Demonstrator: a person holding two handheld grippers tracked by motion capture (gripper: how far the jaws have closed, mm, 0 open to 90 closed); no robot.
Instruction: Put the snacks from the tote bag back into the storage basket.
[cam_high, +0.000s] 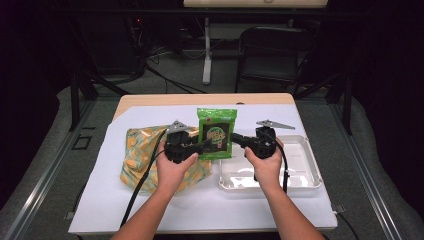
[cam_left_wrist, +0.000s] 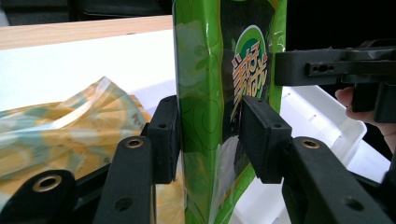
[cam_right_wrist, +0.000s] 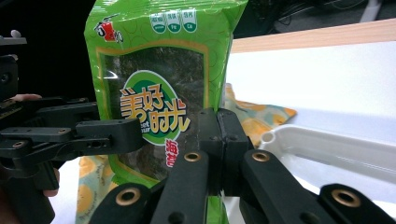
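Both grippers meet at the green snack packet (cam_high: 216, 133), held upright above the table (cam_high: 280, 210). Right gripper (cam_right_wrist: 217, 140) pinches its edge, jaws pressed together; left gripper (cam_left_wrist: 210, 135) stands spread, the packet between its pads. Beyond lie a yellow patterned bag (cam_high: 140, 150) and white tray (cam_high: 305, 170).

Crumpled yellow-and-teal patterned plastic bag (cam_high: 142, 157) laid on the left of the white-covered wooden table (cam_high: 150, 200), shallow white rectangular plastic tray (cam_high: 305, 172) set at the right, black metal-framed chair (cam_high: 272, 52) seen beyond the table, dark cables (cam_high: 165, 75) trailed across the grey floor.
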